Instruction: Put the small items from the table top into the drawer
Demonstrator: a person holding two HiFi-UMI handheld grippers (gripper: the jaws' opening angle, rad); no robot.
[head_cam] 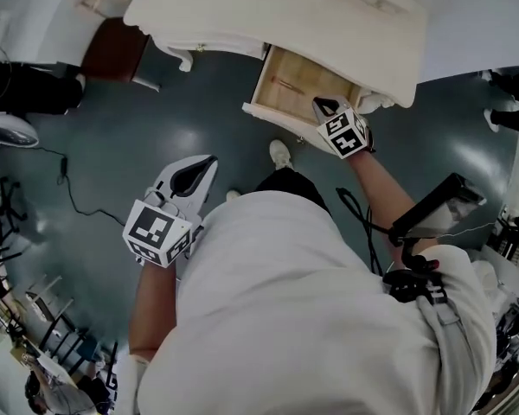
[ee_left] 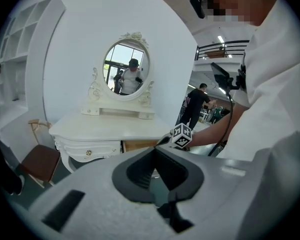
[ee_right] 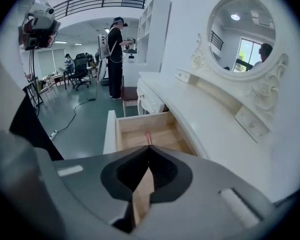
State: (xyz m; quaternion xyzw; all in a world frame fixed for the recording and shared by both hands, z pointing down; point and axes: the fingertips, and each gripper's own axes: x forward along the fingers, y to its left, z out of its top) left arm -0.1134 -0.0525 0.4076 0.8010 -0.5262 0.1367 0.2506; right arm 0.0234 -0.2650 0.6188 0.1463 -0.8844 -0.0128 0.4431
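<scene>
The white dressing table (head_cam: 268, 7) has its wooden drawer (head_cam: 264, 80) pulled open. A thin stick-like item with a pink end (ee_right: 148, 136) lies on the drawer's floor; in the head view it is a thin red line (head_cam: 285, 83). My right gripper (head_cam: 318, 102) hovers over the drawer's near right corner, and its jaws (ee_right: 149, 148) are shut with nothing between them. My left gripper (head_cam: 211, 159) hangs over the floor, well left of the drawer, shut and empty (ee_left: 154, 150). The table top (ee_right: 200, 114) shows no small items.
An oval mirror (ee_left: 127, 74) stands at the back of the table. A brown-seated chair (head_cam: 112, 50) sits left of the table. A black cable (head_cam: 69, 188) trails across the teal floor. A person (ee_right: 115, 59) stands by shelves farther off.
</scene>
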